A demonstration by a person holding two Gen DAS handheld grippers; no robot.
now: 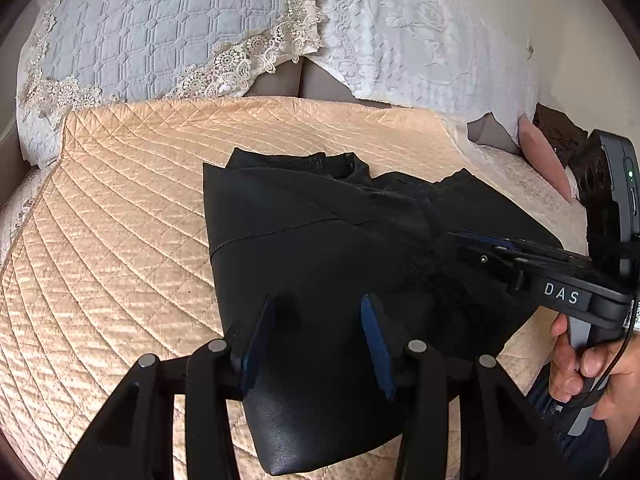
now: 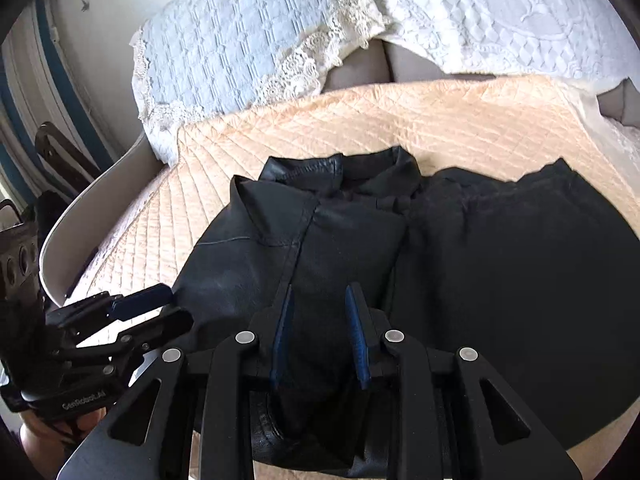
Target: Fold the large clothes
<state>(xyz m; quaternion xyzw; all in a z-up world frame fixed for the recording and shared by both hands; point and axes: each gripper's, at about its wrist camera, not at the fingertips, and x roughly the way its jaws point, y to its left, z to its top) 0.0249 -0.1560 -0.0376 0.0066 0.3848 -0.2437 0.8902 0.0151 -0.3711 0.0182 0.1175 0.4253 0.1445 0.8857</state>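
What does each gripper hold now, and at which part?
Right gripper pinches the jacket by a near-edge fold. Left gripper: jacket edge lies between its pads; grip cannot be told.

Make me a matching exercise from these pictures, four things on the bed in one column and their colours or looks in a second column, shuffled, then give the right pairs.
Column one:
1. jacket
2. quilted bedspread
3. lace-trimmed pillow
4. gripper pads

Column two:
A. pale blue-grey with a cream border
B. black and leathery
C. dark blue
D. peach with stitched diamonds

Pairs: 1-B, 2-D, 3-A, 4-C
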